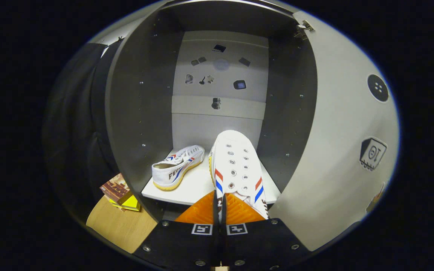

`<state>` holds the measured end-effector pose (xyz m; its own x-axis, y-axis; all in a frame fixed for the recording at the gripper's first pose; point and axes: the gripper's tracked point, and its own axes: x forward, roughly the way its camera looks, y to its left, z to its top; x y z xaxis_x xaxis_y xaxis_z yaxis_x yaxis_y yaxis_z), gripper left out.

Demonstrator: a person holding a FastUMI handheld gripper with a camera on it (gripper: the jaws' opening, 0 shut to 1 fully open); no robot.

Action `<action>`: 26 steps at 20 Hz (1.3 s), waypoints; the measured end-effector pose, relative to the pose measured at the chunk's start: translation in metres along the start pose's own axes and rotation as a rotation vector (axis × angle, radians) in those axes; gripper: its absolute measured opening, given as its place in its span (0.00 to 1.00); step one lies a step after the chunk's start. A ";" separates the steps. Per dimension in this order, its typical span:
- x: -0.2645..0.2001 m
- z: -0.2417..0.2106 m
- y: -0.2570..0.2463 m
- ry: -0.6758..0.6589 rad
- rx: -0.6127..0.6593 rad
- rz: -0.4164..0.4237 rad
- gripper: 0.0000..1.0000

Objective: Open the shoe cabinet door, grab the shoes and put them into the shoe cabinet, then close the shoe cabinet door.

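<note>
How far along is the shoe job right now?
Done: grey cabinet door stands open; one white canvas shoe with red-blue stripes lies on the white shelf. In hand: gripper shut on the second white shoe, over that shelf. Left: release it, close the door.

The gripper's (220,210) fingers (202,214) cover the heel of the near shoe (236,165) at the lower centre, with only a thin strip of it showing between them. The far shoe's (177,167) toe is turned away. Small dark stickers (217,71) on the cabinet's back panel (202,128), upper centre, are too small to tell. At lower left, the cabinet's side wall (138,113) cuts off a box (121,192) on the wooden board (119,226).
</note>
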<state>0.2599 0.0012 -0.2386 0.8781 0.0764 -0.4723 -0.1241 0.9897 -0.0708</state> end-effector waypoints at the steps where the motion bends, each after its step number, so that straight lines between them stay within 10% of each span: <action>1: 0.015 0.006 -0.003 0.003 -0.006 -0.003 0.00; 13: 0.152 -0.005 -0.010 0.151 -0.027 -0.042 0.00; 26: 0.092 0.018 -0.015 0.004 -0.028 -0.074 0.41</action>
<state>0.3505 -0.0041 -0.2646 0.8838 0.0022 -0.4679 -0.0716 0.9889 -0.1305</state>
